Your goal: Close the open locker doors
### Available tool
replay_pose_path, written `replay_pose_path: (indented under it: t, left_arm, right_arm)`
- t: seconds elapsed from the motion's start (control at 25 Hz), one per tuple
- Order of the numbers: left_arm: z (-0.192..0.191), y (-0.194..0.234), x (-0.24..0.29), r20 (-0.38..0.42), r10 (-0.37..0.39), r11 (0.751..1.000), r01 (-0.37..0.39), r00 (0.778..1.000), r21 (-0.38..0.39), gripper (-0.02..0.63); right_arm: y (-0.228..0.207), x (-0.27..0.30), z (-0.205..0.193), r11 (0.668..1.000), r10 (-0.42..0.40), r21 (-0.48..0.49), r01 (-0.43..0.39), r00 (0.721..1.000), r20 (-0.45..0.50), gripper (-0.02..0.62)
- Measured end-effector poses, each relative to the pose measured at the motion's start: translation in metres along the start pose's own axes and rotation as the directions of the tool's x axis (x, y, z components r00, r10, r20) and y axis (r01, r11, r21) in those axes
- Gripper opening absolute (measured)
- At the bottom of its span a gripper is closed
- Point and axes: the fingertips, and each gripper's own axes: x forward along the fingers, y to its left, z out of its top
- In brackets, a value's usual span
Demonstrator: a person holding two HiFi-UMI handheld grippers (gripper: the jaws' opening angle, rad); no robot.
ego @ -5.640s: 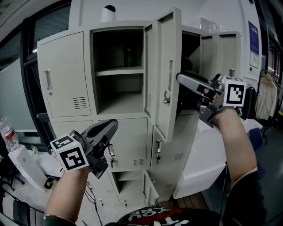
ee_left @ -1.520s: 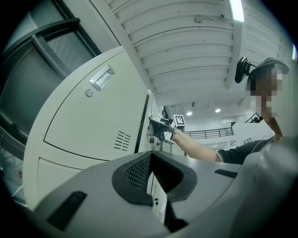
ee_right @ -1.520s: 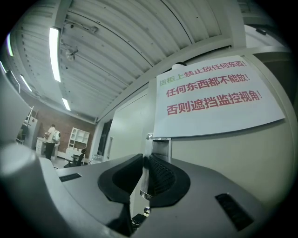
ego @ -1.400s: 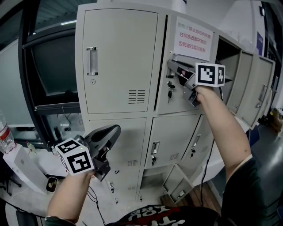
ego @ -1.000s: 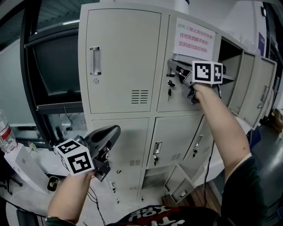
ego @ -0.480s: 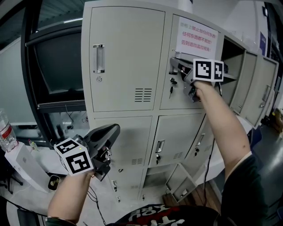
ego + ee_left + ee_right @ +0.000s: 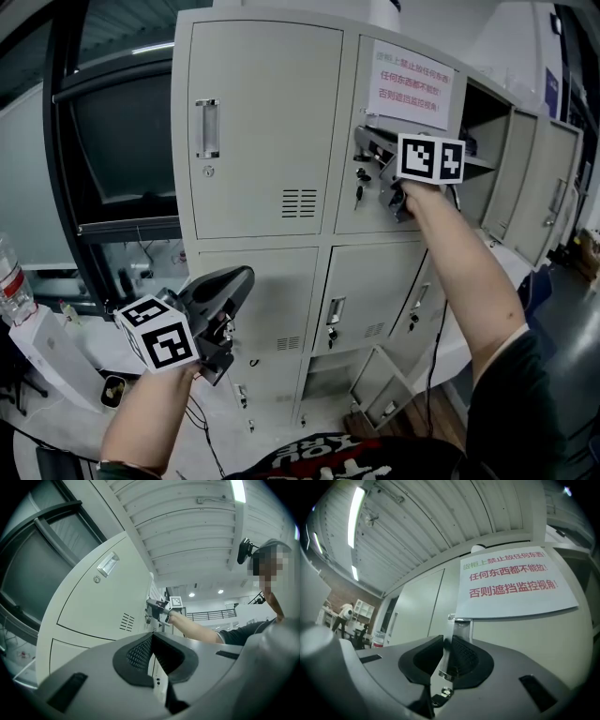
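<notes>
Head view is showing your right arm reaching up and away from you, with its tool [image 7: 366, 142] pointing nearly level at the upper middle locker door [image 7: 389, 192], which is sitting flush. Its jaws are pinching that door's metal handle [image 7: 459, 629] narrowly and have just been easing apart. Your left tool [image 7: 242, 277] is hovering low and near, jaws together and empty. At the far right, open doors [image 7: 553, 197] are standing ajar.

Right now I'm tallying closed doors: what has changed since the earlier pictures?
The upper middle locker door swung shut, led by the right gripper, which stays on its handle, jaws just easing open. The left gripper stays shut, empty; the right-hand locker doors and small bottom door remain open.
</notes>
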Motion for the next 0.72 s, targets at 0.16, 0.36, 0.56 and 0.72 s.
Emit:
replay_pose_path:
  t: [0.16, 0.36, 0.56, 0.72]
  left_arm:
    - [0.000, -0.001, -0.002, 0.000, -0.001, 1.000, 0.001, 1.000, -0.006, 0.003]
    - [0.000, -0.004, 0.000, -0.003, -0.005, 1.000, 0.005, 1.000, -0.006, 0.003]
    - [0.001, -0.007, 0.003, 0.000, -0.012, 1.000, 0.012, 1.000, 0.000, 0.003]
    - [0.000, -0.009, 0.004, 0.006, -0.010, 1.000, 0.010, 1.000, 0.009, 0.003]
  right_arm:
    - [-0.009, -0.006, -0.015, 0.999, -0.028, -0.017, 0.028, 0.999, -0.030, 0.067]
    - [-0.009, -0.022, -0.022, 1.000, -0.012, 0.005, 0.012, 1.000, -0.012, 0.069]
    - [0.014, -0.069, -0.022, 0.998, 0.052, 0.015, -0.053, 0.998, 0.047, 0.069]
    - [0.045, -0.130, -0.040, 0.993, 0.117, -0.024, -0.116, 0.991, 0.070, 0.067]
